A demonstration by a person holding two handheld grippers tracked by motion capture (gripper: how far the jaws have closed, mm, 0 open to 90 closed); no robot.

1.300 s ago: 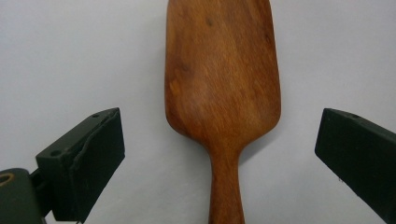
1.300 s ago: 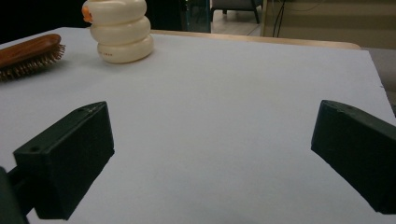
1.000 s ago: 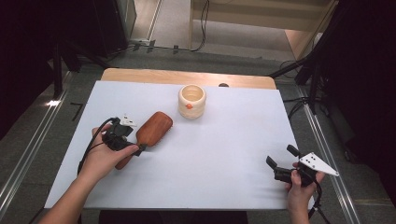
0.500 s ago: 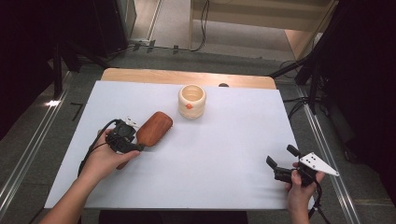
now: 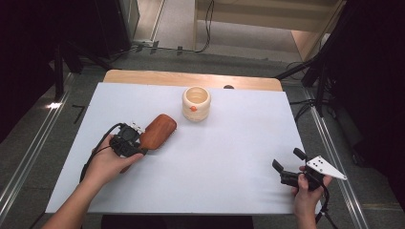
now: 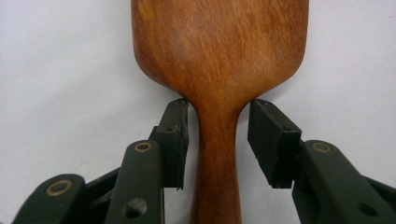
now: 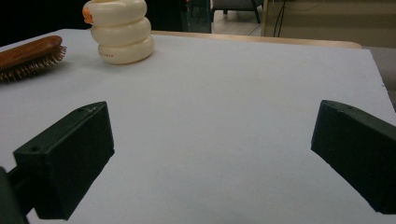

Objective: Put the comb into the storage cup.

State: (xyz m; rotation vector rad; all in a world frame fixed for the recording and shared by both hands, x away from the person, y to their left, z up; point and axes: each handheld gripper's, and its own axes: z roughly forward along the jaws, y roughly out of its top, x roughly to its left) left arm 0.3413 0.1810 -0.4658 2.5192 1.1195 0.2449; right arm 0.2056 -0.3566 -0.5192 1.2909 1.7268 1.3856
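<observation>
I see my left gripper (image 6: 218,140) straddling the neck of the brown wooden hairbrush (image 5: 157,131) on the white desk (image 5: 224,157), jaws not quite touching it, while my right gripper (image 5: 288,164) gapes wide near the edge.

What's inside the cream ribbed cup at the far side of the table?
The high view looks into the cream ribbed cup and shows pale inner walls with nothing visible inside. Its very bottom is partly hidden by the rim, so something small and flat there cannot be excluded.

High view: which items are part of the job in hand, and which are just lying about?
In play:
- wooden hairbrush, bristles down, its handle between the open jaws of the left gripper

Lying about:
- cream ribbed cup, untouched
- right gripper, open, idle near the table's edge
</observation>
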